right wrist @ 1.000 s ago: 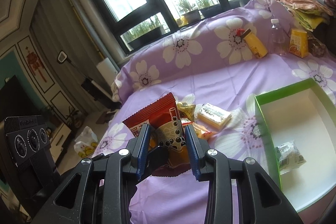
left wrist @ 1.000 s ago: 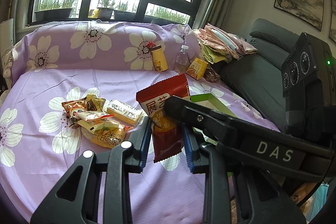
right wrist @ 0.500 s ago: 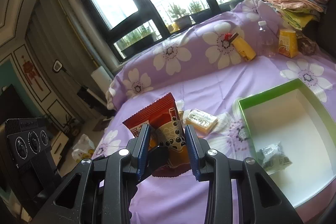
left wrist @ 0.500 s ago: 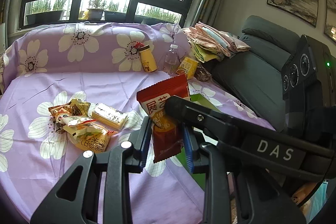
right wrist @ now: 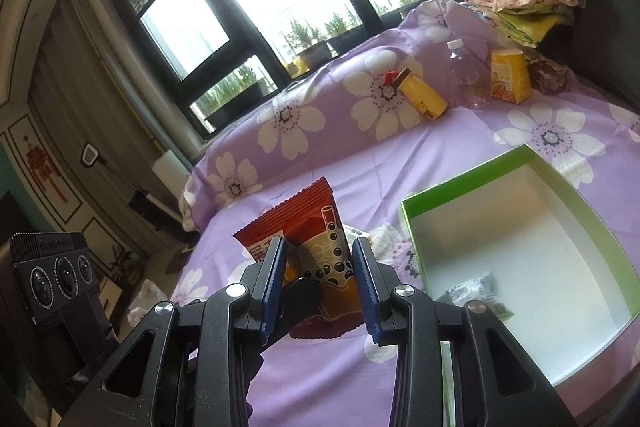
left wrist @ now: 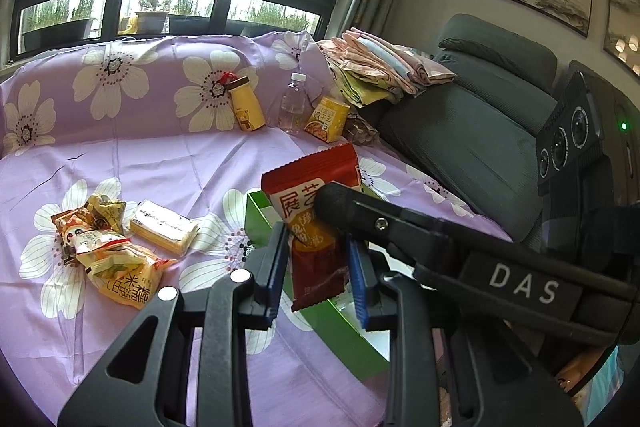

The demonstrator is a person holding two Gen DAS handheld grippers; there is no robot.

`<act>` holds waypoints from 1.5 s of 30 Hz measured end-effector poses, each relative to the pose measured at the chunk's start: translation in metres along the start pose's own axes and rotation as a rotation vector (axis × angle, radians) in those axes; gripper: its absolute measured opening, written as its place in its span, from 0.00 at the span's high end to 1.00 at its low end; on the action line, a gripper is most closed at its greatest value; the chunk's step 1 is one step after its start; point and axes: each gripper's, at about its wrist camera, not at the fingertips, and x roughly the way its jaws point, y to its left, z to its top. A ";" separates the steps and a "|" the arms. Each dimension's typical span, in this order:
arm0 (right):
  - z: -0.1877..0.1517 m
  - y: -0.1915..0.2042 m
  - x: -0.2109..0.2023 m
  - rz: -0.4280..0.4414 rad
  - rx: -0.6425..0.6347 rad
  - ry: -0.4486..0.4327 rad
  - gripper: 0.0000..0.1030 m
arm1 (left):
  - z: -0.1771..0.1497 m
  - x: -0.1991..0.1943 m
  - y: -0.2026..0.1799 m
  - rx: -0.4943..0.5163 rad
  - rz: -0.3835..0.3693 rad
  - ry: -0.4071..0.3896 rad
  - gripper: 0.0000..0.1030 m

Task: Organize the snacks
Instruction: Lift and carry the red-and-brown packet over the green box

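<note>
At the far left of the left wrist view, a heap of yellow and orange crinkled snack packets (left wrist: 106, 251) lies on the purple flower-print cloth (left wrist: 168, 159), with a pale rectangular wrapped biscuit pack (left wrist: 165, 226) just beside it. Further right, the left gripper (left wrist: 316, 263) hangs above the near wall of the green cardboard box with a white inside (right wrist: 412, 211). Both grippers meet on one thing: a red and orange foil snack bag printed with a bubble-tea cup (right wrist: 320, 259), held upright in the air near the box's left corner. The right gripper (right wrist: 320, 279) appears clamped on the bag, one of its black fingers crossing the bag in the left view. The left jaws bracket the bag's lower end closely, but whether they press it cannot be told. Inside the box, a small grey and white packet (right wrist: 476, 293) already rests near the front wall.

The risk seems to lie in the handover and drop. If both claws let go unevenly, the slippery foil could twist and fall onto the cloth outside the box, or catch on the green rim and tip it.
</note>
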 end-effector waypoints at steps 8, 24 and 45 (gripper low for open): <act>0.006 -0.027 -0.006 -0.044 0.051 -0.014 0.64 | 0.004 0.024 -0.015 0.016 -0.045 0.033 0.74; 0.009 -0.072 -0.011 -0.112 0.148 -0.021 0.64 | 0.005 0.066 -0.036 0.028 -0.116 0.107 0.74; 0.008 -0.122 -0.010 -0.204 0.265 0.007 0.64 | 0.000 0.121 -0.049 -0.001 -0.211 0.229 0.74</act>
